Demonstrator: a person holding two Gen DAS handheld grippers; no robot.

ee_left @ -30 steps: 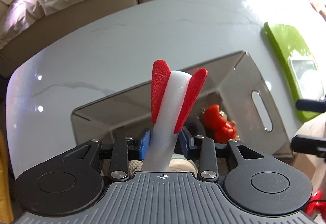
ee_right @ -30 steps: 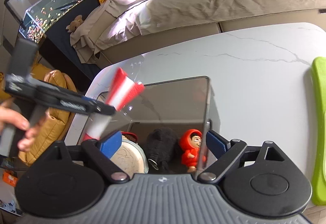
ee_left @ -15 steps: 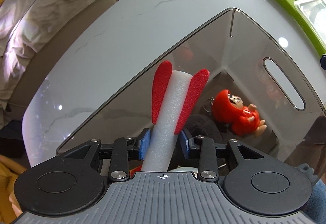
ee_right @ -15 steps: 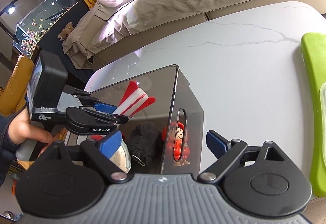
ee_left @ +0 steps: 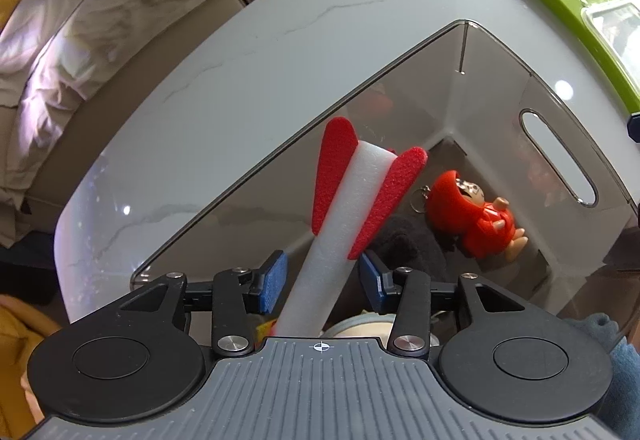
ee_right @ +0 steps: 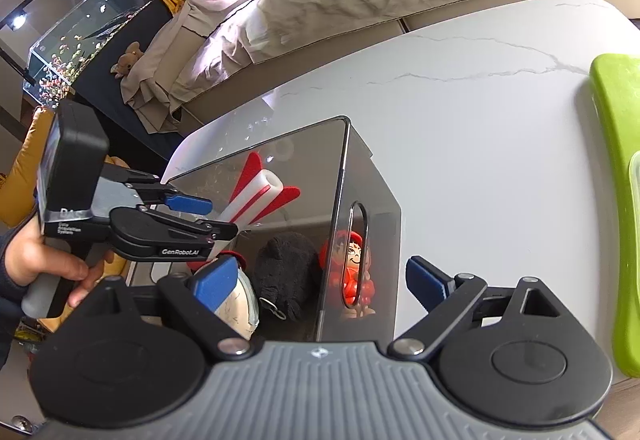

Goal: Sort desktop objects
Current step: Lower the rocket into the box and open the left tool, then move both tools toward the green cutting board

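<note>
A white foam rocket with red fins (ee_left: 340, 224) leans inside the smoky clear bin (ee_left: 560, 156), tilted to the right. My left gripper (ee_left: 322, 280) is over the bin and its jaws are opening; the rocket stands between the blue pads with a gap on each side. In the right wrist view the rocket (ee_right: 256, 196) pokes out past the left gripper (ee_right: 218, 216), which a hand holds. My right gripper (ee_right: 320, 280) is open and straddles the bin's handle wall (ee_right: 376, 208), holding nothing. A red hooded figure (ee_left: 476, 220) and a black plush (ee_left: 408, 244) lie in the bin.
A lime-green tray (ee_right: 620, 160) with a clear box lies on the white marble table (ee_right: 460, 112) to the right. A round white item (ee_right: 236, 300) sits in the bin's near end. A covered sofa runs behind the table, and a fish tank stands far left.
The left gripper's pads have spread away from the rocket, which now leans to the right, lower in the bin. The right gripper has sunk closer to the bin's handle wall.
</note>
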